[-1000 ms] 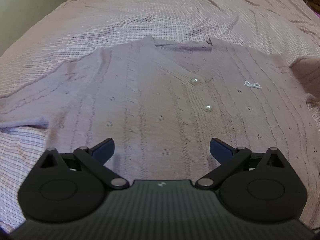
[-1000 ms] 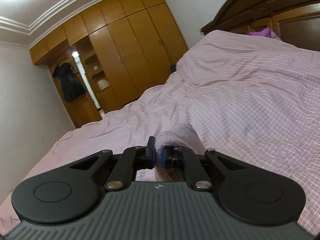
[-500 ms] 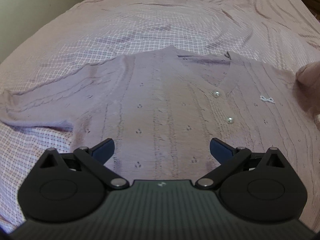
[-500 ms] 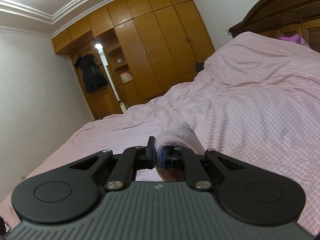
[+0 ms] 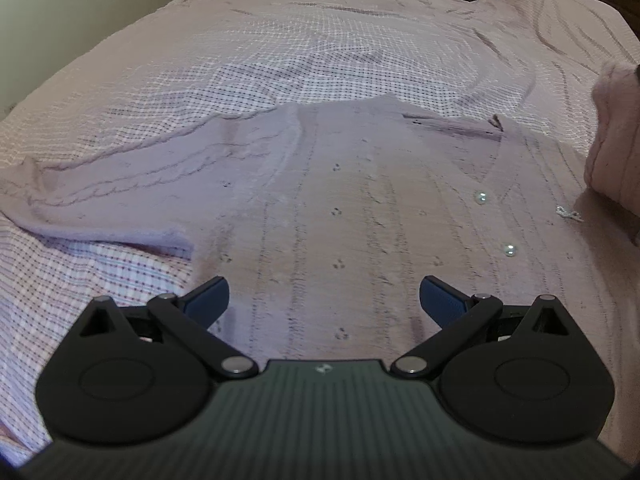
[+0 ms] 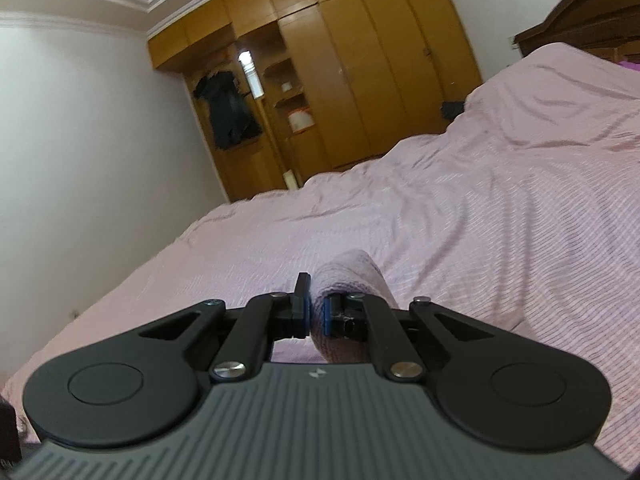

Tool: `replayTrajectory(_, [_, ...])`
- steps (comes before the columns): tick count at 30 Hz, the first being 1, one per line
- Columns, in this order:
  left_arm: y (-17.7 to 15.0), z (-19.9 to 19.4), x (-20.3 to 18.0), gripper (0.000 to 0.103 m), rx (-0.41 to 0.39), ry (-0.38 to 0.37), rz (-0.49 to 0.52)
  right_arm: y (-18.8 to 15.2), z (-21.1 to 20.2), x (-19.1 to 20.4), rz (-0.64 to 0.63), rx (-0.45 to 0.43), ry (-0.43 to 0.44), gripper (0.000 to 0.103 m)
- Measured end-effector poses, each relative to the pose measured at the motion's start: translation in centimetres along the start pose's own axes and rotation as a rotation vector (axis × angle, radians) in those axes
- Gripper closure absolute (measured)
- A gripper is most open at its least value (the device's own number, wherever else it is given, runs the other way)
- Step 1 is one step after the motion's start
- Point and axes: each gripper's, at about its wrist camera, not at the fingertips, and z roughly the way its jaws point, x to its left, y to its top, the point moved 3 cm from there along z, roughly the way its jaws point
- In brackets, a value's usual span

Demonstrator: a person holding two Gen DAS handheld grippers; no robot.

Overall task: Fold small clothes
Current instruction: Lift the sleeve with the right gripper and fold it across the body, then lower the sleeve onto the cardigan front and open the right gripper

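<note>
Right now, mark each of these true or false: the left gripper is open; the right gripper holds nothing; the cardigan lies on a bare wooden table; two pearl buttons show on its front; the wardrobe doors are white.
1. The left gripper is open. True: its jaws stand wide apart above the cardigan.
2. The right gripper holds nothing. False: it is shut on a fold of knit sleeve.
3. The cardigan lies on a bare wooden table. False: it lies on a checked bedspread.
4. Two pearl buttons show on its front. True.
5. The wardrobe doors are white. False: they are tan wood.
</note>
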Motion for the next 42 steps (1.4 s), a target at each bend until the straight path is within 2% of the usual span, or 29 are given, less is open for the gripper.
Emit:
replayTrajectory(9, [0.2, 0.2, 1.1, 0.000, -0.011, 0.021, 0.003, -6.3, 5.2, 3.0, -0.015, 0.159, 0.061, 0.097])
replayTrajectory(16, [0.5, 0.3, 1.2, 0.000, -0.022, 0.025, 0.023, -10.8, 9.5, 3.3, 0.006, 0.276, 0.105, 0.096])
replayTrajectory(18, [0.7, 0.3, 1.0, 0.000, -0.027, 0.024, 0.033, -11.6, 10.2, 3.6, 0.002, 0.306, 0.106, 0.090])
replayTrajectory(20, [0.9, 0.2, 0.8, 0.000, -0.038, 0.021, 0.044, -12.3, 10.6, 3.9, -0.005, 0.328, 0.108, 0.072])
replayTrajectory(21, [0.9, 0.1, 0.7, 0.000, -0.044, 0.020, 0.049, -12.4, 10.6, 3.8, -0.009, 0.343, 0.111, 0.067])
replayTrajectory(23, [1.1, -0.1, 0.4, 0.000, -0.050, 0.017, 0.052, -12.6, 10.0, 3.9, -0.016, 0.361, 0.131, 0.056])
replayTrajectory(28, [1.1, -0.3, -0.5, 0.000, -0.053, 0.006, 0.066, -11.6, 6.2, 3.3, -0.061, 0.367, 0.140, 0.053])
replayTrajectory(33, [1.3, -0.9, -1.9, 0.000, -0.066, -0.018, 0.086, -10.2, 2.5, 0.6, -0.060, 0.345, 0.108, 0.051])
replayTrajectory(36, [1.8, -1.5, -3.3, 0.000, -0.090, -0.041, 0.103, -9.1, 0.6, -1.3, -0.073, 0.317, 0.107, 0.045])
replayTrajectory(42, [2.6, -2.0, -7.8, 0.000, -0.147, -0.103, 0.202, -7.6, -0.5, -5.9, -0.008, 0.265, -0.033, 0.043])
